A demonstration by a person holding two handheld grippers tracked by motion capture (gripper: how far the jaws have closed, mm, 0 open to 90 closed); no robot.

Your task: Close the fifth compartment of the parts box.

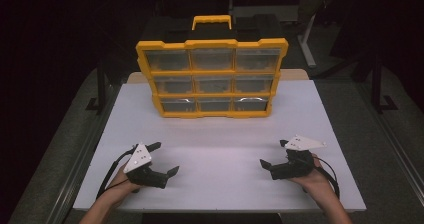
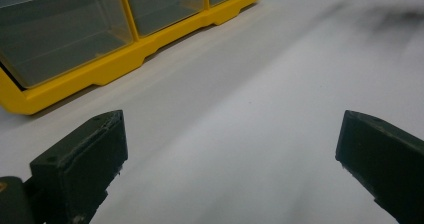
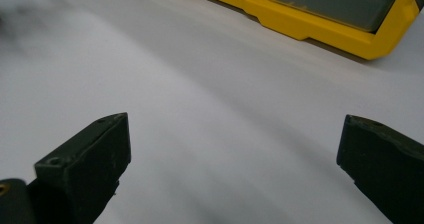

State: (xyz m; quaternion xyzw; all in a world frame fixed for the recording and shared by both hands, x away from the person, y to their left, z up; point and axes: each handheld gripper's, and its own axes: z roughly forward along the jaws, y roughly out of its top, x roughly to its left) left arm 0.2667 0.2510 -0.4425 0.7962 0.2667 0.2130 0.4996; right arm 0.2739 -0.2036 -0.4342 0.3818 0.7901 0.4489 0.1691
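Left claw [image 1: 164,159], right claw [image 1: 272,154] agape; organizer [image 1: 212,79] well beyond.

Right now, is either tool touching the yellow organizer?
No: in the high view the left tool and right tool sit near the table's front edge, well apart from the yellow organizer.
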